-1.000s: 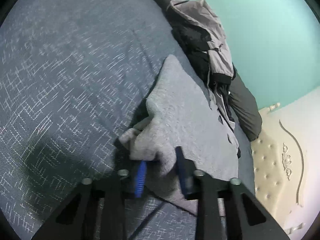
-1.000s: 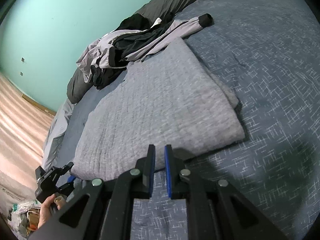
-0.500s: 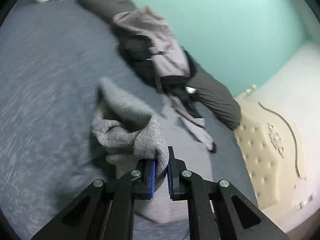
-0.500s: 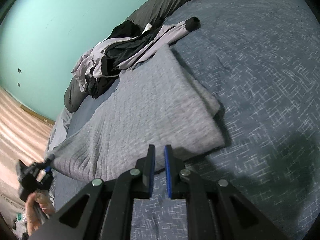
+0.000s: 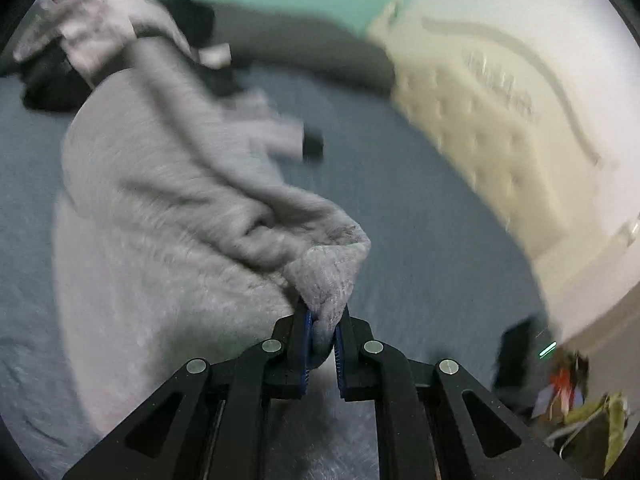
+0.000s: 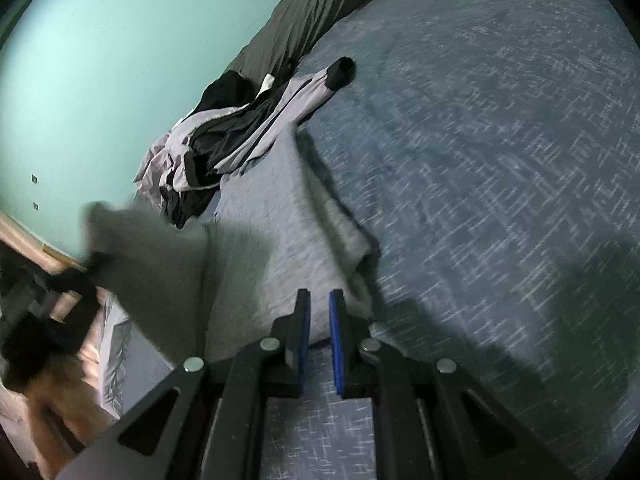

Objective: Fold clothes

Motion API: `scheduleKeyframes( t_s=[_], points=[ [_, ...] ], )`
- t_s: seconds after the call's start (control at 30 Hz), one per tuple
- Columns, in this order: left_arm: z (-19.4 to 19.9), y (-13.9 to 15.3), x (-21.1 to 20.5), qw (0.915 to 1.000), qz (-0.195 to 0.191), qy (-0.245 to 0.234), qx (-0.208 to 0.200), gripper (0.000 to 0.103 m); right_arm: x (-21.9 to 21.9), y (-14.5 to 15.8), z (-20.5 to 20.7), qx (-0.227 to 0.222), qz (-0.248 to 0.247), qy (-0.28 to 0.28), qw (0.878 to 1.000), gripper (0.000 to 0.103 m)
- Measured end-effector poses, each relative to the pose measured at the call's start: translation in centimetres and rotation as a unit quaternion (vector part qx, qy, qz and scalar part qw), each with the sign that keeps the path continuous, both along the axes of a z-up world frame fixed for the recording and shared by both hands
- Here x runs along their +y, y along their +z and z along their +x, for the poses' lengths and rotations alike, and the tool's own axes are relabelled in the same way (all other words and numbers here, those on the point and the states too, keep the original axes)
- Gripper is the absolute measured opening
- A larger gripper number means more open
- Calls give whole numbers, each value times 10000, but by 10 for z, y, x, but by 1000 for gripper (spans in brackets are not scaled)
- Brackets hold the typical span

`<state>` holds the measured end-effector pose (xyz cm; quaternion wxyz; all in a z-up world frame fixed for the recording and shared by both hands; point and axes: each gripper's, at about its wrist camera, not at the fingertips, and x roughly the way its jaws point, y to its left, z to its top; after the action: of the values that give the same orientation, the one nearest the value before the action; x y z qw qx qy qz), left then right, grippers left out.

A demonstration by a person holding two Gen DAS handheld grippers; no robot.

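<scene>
the left gripper [image 5: 322, 334] pinches a corner of the grey sweater [image 5: 168, 240], lifted off the blue bed [image 5: 420, 216]; the jaws have just closed on it. the right gripper [image 6: 319, 320], nearly shut and empty, hovers at the sweater's near edge. open bedspread lies toward 2 o'clock, a jacket [image 6: 224, 140] at 11.

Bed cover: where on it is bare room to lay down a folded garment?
Bare: the wide blue bed cover right of the grey sweater, running up to the dark pillow. Crowded: the wall side, where the grey-and-black jacket lies heaped at the sweater's far end, and the sweater's near corner, lifted by the left tool.
</scene>
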<state>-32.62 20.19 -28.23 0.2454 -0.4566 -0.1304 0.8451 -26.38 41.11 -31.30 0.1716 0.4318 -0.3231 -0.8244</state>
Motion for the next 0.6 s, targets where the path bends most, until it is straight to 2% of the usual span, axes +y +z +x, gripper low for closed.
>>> scheduleKeyframes(
  t_s=[0.03, 0.13, 0.23, 0.33, 0.37, 0.47, 0.6],
  points=[
    [0, -11, 8, 9998, -87, -70, -138, 10, 1, 0, 0, 4, -12, -9, 10000, 9],
    [5, -10, 9, 9998, -115, -1, -148, 11, 4, 1, -1, 20, -50, -24, 10000, 9],
    [9, 9, -2, 9999, 114, 44, -75, 16, 2, 3, -2, 43, -59, 7, 10000, 9],
    [18, 33, -20, 9995, 172, 168, 208, 26, -3, 7, -2, 133, 23, 38, 9999, 9],
    [22, 40, -30, 9990, 154, 245, 332, 26, -5, 9, -2, 174, 23, 67, 9998, 9],
    [21, 46, -56, 9982, -89, 465, 374, 26, -10, 14, -3, 305, -20, 143, 9994, 9],
    [22, 29, -86, 9965, -353, 736, 194, 26, -12, 21, -2, 472, -150, 125, 9987, 10]
  ],
)
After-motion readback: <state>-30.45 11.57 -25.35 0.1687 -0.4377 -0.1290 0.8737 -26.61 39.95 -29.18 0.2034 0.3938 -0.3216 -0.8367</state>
